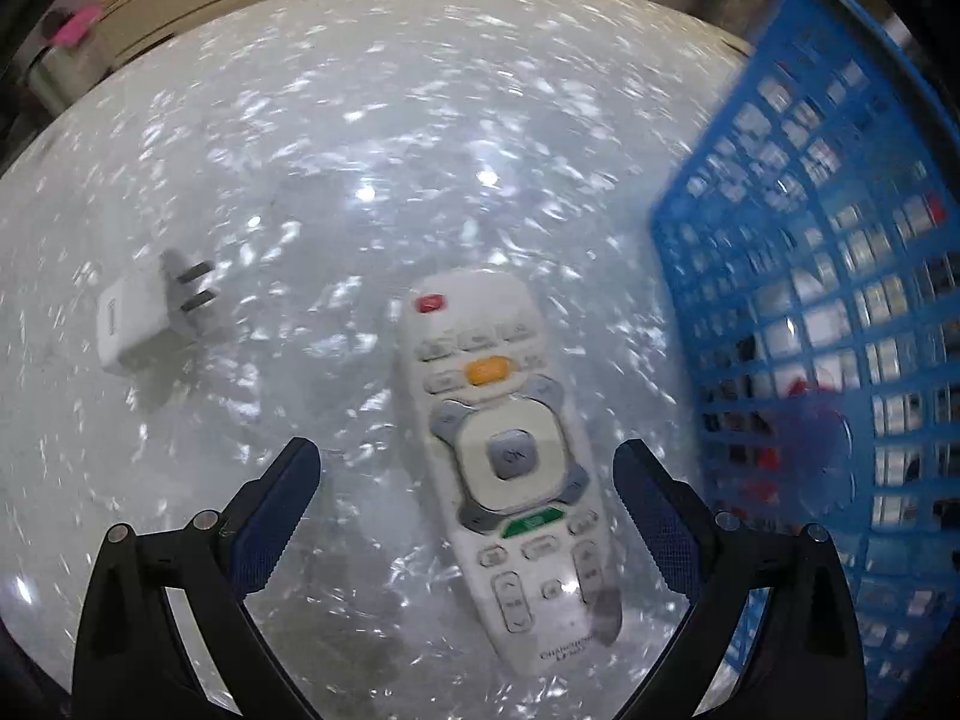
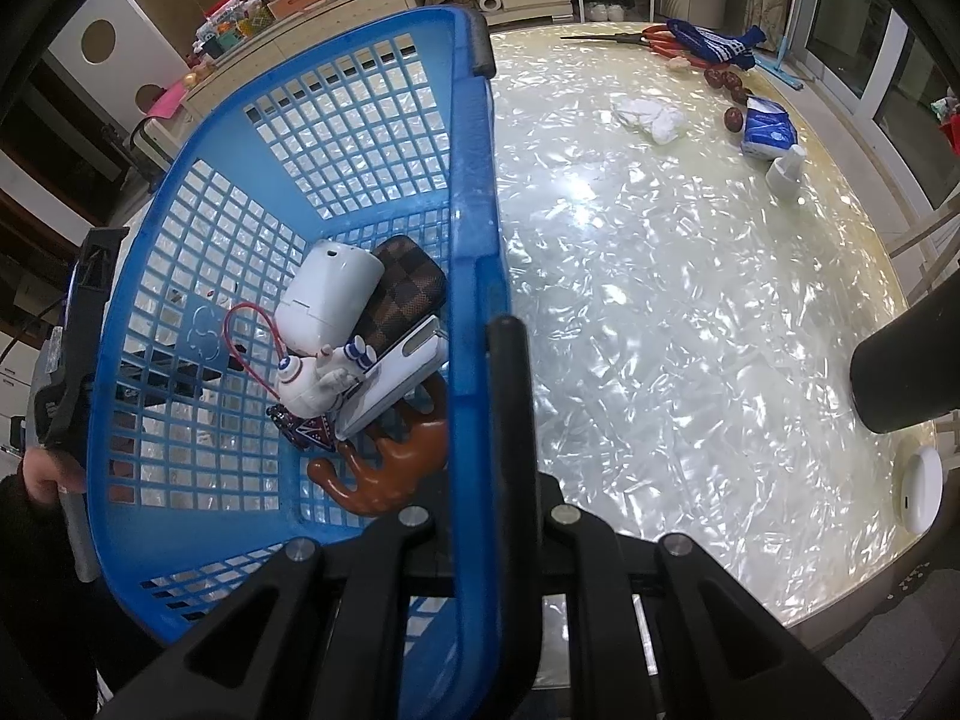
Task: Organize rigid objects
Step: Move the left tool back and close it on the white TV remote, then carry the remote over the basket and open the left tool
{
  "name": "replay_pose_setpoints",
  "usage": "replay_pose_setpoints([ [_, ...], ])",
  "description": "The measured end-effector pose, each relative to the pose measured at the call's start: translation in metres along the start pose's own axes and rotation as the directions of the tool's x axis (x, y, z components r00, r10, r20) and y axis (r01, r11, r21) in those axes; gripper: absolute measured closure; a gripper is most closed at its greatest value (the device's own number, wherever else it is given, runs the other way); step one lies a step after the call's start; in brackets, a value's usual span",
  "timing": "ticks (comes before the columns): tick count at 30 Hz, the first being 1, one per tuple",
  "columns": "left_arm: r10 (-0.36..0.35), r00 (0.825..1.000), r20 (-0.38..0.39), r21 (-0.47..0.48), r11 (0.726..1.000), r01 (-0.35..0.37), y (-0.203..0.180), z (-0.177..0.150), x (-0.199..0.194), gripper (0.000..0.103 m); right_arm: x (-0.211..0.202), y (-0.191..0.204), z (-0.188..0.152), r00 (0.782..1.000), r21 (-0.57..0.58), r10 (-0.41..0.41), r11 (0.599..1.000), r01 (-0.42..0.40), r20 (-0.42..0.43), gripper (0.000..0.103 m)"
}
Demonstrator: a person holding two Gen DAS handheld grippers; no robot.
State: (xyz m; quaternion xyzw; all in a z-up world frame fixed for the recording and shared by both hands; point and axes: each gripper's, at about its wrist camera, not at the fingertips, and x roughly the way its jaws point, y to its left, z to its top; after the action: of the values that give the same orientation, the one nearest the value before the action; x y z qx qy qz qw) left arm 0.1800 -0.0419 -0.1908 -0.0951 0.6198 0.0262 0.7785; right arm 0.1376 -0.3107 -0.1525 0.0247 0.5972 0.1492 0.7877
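A white remote control (image 1: 510, 456) lies flat on the pearly table between the fingers of my left gripper (image 1: 465, 480), which is open and not touching it. A white plug adapter (image 1: 144, 318) lies to the left. The blue plastic basket (image 1: 828, 276) stands just right of the remote. My right gripper (image 2: 480, 360) is shut on the basket's right rim (image 2: 477, 192). Inside the basket lie a white case (image 2: 330, 294), a checkered brown case (image 2: 402, 282), a white figurine (image 2: 312, 378), a white flat device (image 2: 396, 378) and a brown hand-shaped piece (image 2: 390, 468).
On the table's far right lie red-handled scissors (image 2: 654, 39), a blue-white cloth (image 2: 714, 42), brown round pieces (image 2: 729, 81), a white crumpled cloth (image 2: 651, 117), a tissue pack (image 2: 768, 132) and a white bottle (image 2: 786, 171). A dark cylinder (image 2: 906, 366) and white disc (image 2: 921, 492) sit at the right edge.
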Motion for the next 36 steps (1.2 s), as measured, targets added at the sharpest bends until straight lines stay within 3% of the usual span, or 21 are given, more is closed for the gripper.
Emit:
replay_pose_setpoints([
  [7,0.041,0.999,-0.005,0.004,0.999,-0.041,-0.001,-0.001,-0.002,0.017,0.000,0.001,0.000,1.000,0.004,0.002,1.000,-0.002,0.001,0.093],
  [12,0.089,0.996,-0.028,0.057,0.995,-0.087,-0.013,-0.011,-0.013,0.050,0.000,0.001,0.001,1.000,0.004,0.002,1.000,-0.002,0.002,0.093],
  [22,0.046,0.999,0.004,0.123,0.991,-0.046,0.002,-0.033,-0.035,0.051,-0.001,0.003,0.001,1.000,-0.005,-0.003,1.000,0.003,0.003,0.093],
  [29,-0.002,0.996,0.093,0.173,0.985,-0.014,0.002,-0.041,-0.095,0.051,0.000,0.004,0.001,1.000,0.000,-0.007,1.000,0.007,0.003,0.093],
  [33,-0.063,0.985,0.161,0.268,0.963,0.017,-0.014,-0.044,-0.133,0.051,-0.001,0.003,0.001,1.000,0.008,-0.004,1.000,0.004,0.005,0.093],
  [36,-0.104,0.969,0.224,0.371,0.928,0.013,-0.033,-0.042,-0.158,0.051,-0.001,0.003,0.000,1.000,0.007,-0.005,1.000,0.005,0.005,0.093],
])
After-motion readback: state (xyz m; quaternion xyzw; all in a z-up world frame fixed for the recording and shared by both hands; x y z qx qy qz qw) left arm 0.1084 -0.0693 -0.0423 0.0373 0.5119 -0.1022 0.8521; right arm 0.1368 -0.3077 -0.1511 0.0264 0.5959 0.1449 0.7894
